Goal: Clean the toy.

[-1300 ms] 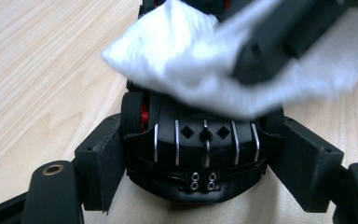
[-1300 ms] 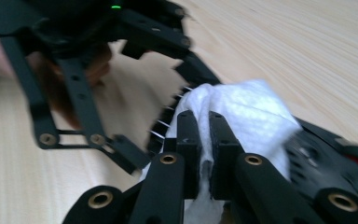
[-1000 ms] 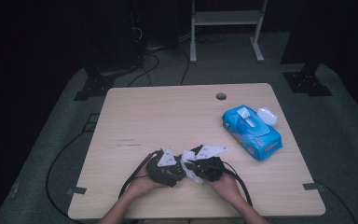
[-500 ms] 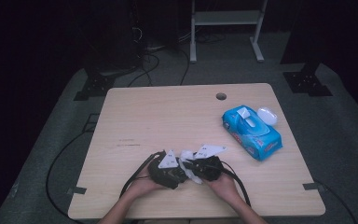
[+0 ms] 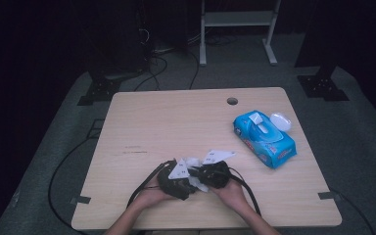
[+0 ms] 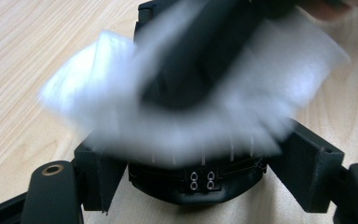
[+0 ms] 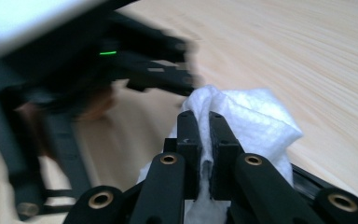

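Note:
Near the table's front edge, two hands hold the grippers nose to nose. My right gripper (image 7: pixel 204 123) is shut on a white wipe (image 7: pixel 256 121), which bunches up around its two black jaws. In the left gripper view, my left gripper (image 6: pixel 203 156) has its jaws wide apart. The blurred wipe (image 6: pixel 121 107) and the dark head of the right gripper (image 6: pixel 200 56) lie just in front of them, and no pad presses on either. From above, the left gripper (image 5: pixel 175 180) and the right gripper (image 5: pixel 214 175) meet with the wipe (image 5: pixel 194 163) between them.
A blue pack of wipes (image 5: pixel 264 138) with its white lid (image 5: pixel 280 121) flipped open lies at the right of the wooden table (image 5: pixel 176 117). A cable hole (image 5: pixel 232 101) sits near the far edge. Black cables trail off the front edge.

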Available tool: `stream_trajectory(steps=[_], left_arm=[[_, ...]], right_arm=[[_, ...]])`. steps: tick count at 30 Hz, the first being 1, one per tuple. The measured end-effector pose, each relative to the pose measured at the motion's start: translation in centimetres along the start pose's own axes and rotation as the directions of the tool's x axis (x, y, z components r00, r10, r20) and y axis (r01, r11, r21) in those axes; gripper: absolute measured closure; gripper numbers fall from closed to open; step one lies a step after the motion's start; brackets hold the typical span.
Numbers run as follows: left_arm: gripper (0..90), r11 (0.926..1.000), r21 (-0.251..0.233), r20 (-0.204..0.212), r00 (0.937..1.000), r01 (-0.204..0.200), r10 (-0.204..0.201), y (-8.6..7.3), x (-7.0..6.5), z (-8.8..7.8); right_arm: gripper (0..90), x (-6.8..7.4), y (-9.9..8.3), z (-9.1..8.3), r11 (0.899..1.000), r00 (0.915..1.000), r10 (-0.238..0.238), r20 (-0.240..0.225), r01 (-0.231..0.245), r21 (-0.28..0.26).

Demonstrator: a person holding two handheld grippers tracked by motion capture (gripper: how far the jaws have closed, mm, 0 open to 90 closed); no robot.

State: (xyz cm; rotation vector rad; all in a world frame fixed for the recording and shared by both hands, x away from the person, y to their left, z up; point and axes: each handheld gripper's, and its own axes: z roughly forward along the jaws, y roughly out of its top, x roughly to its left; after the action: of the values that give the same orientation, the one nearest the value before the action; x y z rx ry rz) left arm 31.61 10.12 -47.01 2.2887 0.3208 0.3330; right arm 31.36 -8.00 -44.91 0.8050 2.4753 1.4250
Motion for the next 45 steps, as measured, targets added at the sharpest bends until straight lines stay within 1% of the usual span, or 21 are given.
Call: stream_trajectory(steps=[1, 3, 5, 8, 10, 13, 15, 17, 19, 20, 22, 23, 25, 27, 29, 32, 35, 38, 40, 43, 45], left_arm=[[24.1, 1.0, 0.005, -0.001, 1.0, -0.002, 0.002, 0.0, 0.0, 0.0], [24.2, 1.0, 0.007, -0.004, 1.0, -0.001, 0.002, -0.1, 0.0, 0.0], [24.2, 1.0, 0.001, -0.002, 1.0, 0.002, -0.002, -0.1, 0.1, 0.0], [24.2, 1.0, -0.005, -0.002, 1.0, 0.004, -0.004, 0.0, 0.1, 0.0], [24.2, 1.0, 0.005, -0.004, 1.0, -0.007, 0.007, 0.0, 0.0, 0.0], [24.2, 0.9999, 0.012, -0.001, 1.0, -0.003, 0.003, -0.1, 0.1, 0.2], [24.2, 0.9999, 0.012, -0.004, 1.0, -0.003, 0.003, -0.2, 0.2, 0.1], [24.2, 0.9999, 0.01, -0.005, 1.0, -0.003, 0.003, -0.2, 0.2, 0.1], [24.3, 1.0, 0.0, -0.008, 1.0, -0.001, 0.001, 0.0, 0.1, 0.1], [24.2, 1.0, -0.004, -0.006, 1.0, 0.0, 0.0, 0.0, 0.1, 0.2], [24.2, 1.0, 0.0, -0.008, 1.0, -0.004, 0.004, 0.0, 0.0, 0.2], [24.2, 1.0, 0.006, -0.006, 1.0, -0.005, 0.005, -0.1, 0.1, 0.2], [24.2, 1.0, 0.007, -0.009, 1.0, 0.0, 0.001, -0.1, 0.0, 0.2], [24.3, 1.0, -0.002, -0.008, 1.0, 0.003, -0.003, -0.1, 0.1, 0.1], [24.2, 1.0, -0.002, -0.006, 1.0, 0.005, -0.005, -0.1, 0.1, 0.1], [24.2, 1.0, -0.003, -0.004, 1.0, 0.003, -0.003, -0.1, 0.1, 0.1], [24.2, 1.0, 0.001, -0.009, 1.0, 0.0, 0.0, -0.1, 0.0, 0.2], [24.2, 0.9999, 0.014, -0.014, 0.9999, -0.008, 0.009, -0.1, 0.1, 0.2], [24.3, 1.0, 0.01, -0.011, 0.9999, -0.003, 0.003, -0.2, 0.1, 0.2], [24.3, 1.0, 0.001, -0.007, 1.0, 0.005, -0.005, -0.1, 0.2, 0.1], [24.3, 1.0, 0.004, -0.012, 0.9999, 0.001, -0.001, -0.1, 0.1, 0.1]], right_arm=[[84.6, 0.5, 0.1, 0.3, 1.0, 0.9996, -0.029, 0.007, 0.028, 0.011], [84.6, 0.1, 0.0, 0.3, 0.999, 0.9985, -0.049, 0.026, 0.048, 0.024], [84.7, -1.1, -0.4, -0.2, 1.0, 0.9976, 0.009, 0.068, -0.01, 0.017], [84.8, -2.6, -0.6, -0.8, 0.998, 0.9917, 0.055, 0.116, -0.056, 0.012], [84.8, -2.1, -0.5, -0.5, 0.999, 0.9936, 0.047, 0.102, -0.048, 0.006], [84.7, -0.5, -0.1, 0.4, 1.0, 0.9988, 0.008, 0.049, -0.009, 0.011], [84.8, -0.5, 0.0, 0.6, 1.0, 0.998, -0.012, 0.062, 0.01, 0.027], [84.8, -1.2, 0.0, 0.3, 0.999, 0.993, -0.033, 0.113, 0.029, 0.036], [85.0, -1.8, 0.1, -0.1, 0.999, 0.9897, 0.004, 0.143, -0.01, 0.041], [85.0, -1.8, 0.2, -0.2, 0.999, 0.9888, -0.005, 0.149, -0.001, 0.042], [84.9, -1.3, 0.3, 0.0, 1.0, 0.9941, 0.006, 0.108, -0.009, 0.027], [84.8, -0.9, 0.3, 0.2, 1.0, 0.9953, -0.009, 0.096, 0.006, 0.029], [84.8, -0.5, 0.4, 0.5, 0.997, 0.9915, -0.061, 0.115, 0.056, 0.046], [84.8, -1.4, 0.3, 0.3, 0.999, 0.992, -0.027, 0.123, 0.021, 0.045], [84.8, -2.5, 0.0, -0.3, 0.999, 0.984, 0.002, 0.178, -0.011, 0.049], [84.8, -3.7, -0.5, -1.0, 0.997, 0.9827, 0.057, 0.177, -0.064, 0.039], [84.8, -2.7, -0.3, -0.6, 0.999, 0.9907, 0.038, 0.131, -0.042, 0.027], [84.7, -1.7, 0.0, 0.2, 1.0, 0.9982, 0.02, 0.057, -0.021, 0.018], [84.7, -1.7, 0.0, 0.3, 1.0, 0.9978, 0.005, 0.067, -0.007, 0.029], [84.8, -2.7, -0.2, -0.3, 0.999, 0.9912, 0.032, 0.128, -0.037, 0.038], [84.8, -2.8, -0.2, -0.5, 0.998, 0.9895, 0.042, 0.138, -0.047, 0.038]])
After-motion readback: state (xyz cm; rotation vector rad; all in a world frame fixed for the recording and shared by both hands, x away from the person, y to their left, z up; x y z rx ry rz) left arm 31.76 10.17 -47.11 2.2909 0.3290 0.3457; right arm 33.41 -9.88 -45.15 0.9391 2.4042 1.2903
